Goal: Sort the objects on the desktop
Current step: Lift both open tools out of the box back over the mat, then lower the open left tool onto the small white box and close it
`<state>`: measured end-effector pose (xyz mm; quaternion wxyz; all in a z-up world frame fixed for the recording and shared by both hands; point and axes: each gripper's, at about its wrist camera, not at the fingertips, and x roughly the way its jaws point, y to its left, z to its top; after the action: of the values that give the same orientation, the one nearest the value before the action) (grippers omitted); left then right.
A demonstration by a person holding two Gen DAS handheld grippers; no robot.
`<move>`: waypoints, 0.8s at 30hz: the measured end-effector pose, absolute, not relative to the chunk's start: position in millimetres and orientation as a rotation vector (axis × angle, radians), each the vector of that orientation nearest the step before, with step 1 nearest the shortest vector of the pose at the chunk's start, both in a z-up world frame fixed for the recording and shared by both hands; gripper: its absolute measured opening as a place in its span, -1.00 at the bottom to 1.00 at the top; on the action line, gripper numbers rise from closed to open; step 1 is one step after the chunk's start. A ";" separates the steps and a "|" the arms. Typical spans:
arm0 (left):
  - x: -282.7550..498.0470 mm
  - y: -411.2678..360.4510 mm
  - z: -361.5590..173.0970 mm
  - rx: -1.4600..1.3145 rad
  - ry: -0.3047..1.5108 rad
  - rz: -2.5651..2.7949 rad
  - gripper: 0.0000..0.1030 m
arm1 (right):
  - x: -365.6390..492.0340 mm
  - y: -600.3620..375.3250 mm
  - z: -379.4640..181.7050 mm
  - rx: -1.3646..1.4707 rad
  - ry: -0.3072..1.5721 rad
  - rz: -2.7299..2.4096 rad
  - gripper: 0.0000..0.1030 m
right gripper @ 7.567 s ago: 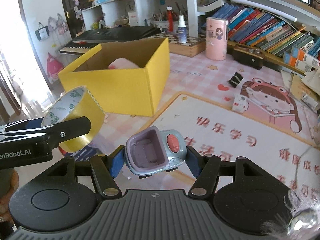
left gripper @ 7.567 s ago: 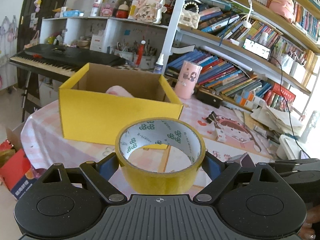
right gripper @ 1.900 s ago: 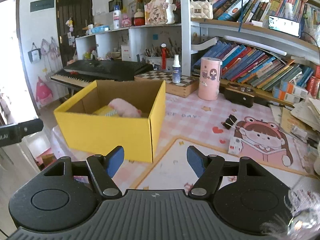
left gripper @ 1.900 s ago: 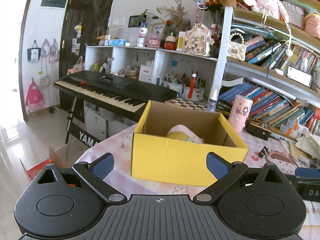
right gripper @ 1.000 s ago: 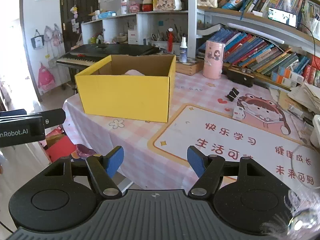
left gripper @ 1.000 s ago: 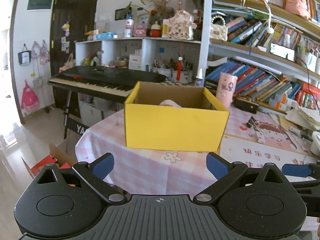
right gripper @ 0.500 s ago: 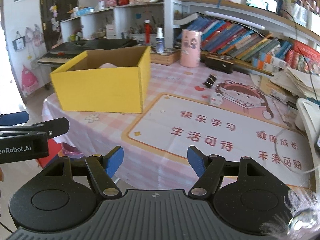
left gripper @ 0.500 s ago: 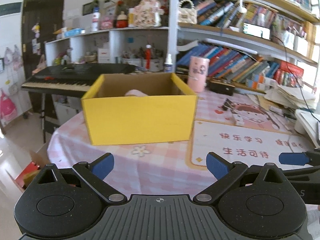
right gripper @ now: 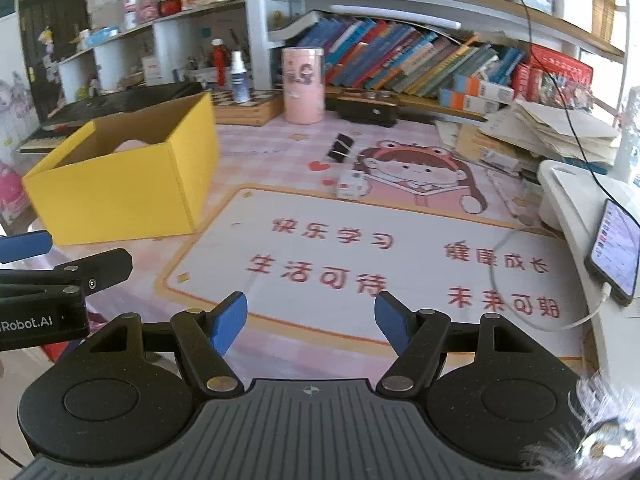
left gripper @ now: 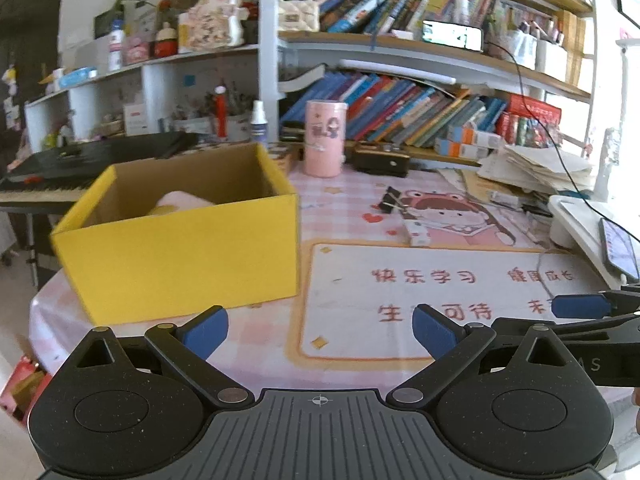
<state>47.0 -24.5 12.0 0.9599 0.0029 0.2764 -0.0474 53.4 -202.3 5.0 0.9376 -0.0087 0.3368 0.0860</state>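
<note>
- Left gripper (left gripper: 320,326) spread wide, nothing between its blue pads (left gripper: 206,328), held above the near edge of the table (left gripper: 264,336).
- Right gripper (right gripper: 311,320) likewise released and bare, poised over the mat (right gripper: 360,256) printed with red characters.
- Yellow box (left gripper: 188,248) standing open-topped on the table's left side, just beside the mat's left edge; something pink (left gripper: 182,202) lying inside, only partly seen over the rim.
- Binder clip (right gripper: 340,146) and small white box (right gripper: 352,185) resting on the mat's far part by the cartoon girl, well apart from both grippers.
- Pink canister (right gripper: 302,85) upright behind, before a row of books (right gripper: 404,62).
- Phone (right gripper: 614,258) propped at far right, cable attached.
</note>
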 end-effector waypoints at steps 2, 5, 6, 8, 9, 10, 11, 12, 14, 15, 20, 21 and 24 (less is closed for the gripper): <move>54.0 -31.3 11.4 0.011 0.563 -0.111 0.94 | 58.5 -209.6 4.6 -0.014 0.692 0.161 0.33; 65.1 -42.7 10.9 0.019 0.566 -0.130 0.94 | 68.4 -220.7 3.6 -0.008 0.703 0.143 0.33; 68.4 -46.3 10.6 0.021 0.566 -0.135 0.94 | 72.3 -224.6 3.3 -0.007 0.705 0.139 0.33; 74.7 -52.6 10.7 0.021 0.567 -0.144 0.94 | 79.9 -231.0 3.6 -0.008 0.708 0.133 0.33; 78.3 -56.3 10.7 0.021 0.568 -0.147 0.94 | 83.4 -234.2 3.5 -0.009 0.709 0.132 0.33; 81.1 -59.7 10.4 0.021 0.568 -0.149 0.94 | 87.4 -237.8 3.6 -0.010 0.710 0.130 0.33; 84.3 -63.0 10.1 0.020 0.568 -0.150 0.94 | 90.7 -240.0 4.3 -0.011 0.711 0.129 0.33; 87.9 -66.7 10.0 0.018 0.569 -0.153 0.94 | 94.7 -243.6 4.3 -0.012 0.711 0.128 0.33; 94.8 -73.9 9.5 0.015 0.570 -0.155 0.94 | 102.9 -250.9 4.1 -0.014 0.715 0.128 0.33; 97.6 -77.1 9.4 0.014 0.571 -0.155 0.94 | 106.4 -254.2 3.9 -0.015 0.717 0.129 0.33; 116.0 -94.3 7.2 0.008 0.580 -0.147 0.92 | 127.4 -271.2 4.6 -0.019 0.719 0.135 0.33; 120.0 -97.6 6.8 0.006 0.582 -0.144 0.92 | 130.9 -273.8 4.7 -0.021 0.718 0.138 0.33; 131.0 -106.9 5.8 0.000 0.586 -0.132 0.91 | 143.6 -283.1 5.7 -0.023 0.711 0.148 0.33</move>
<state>131.0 -106.9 5.8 0.9553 0.0002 0.2884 -0.0651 143.6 -283.1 5.7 0.9346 -0.0112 0.3479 0.0726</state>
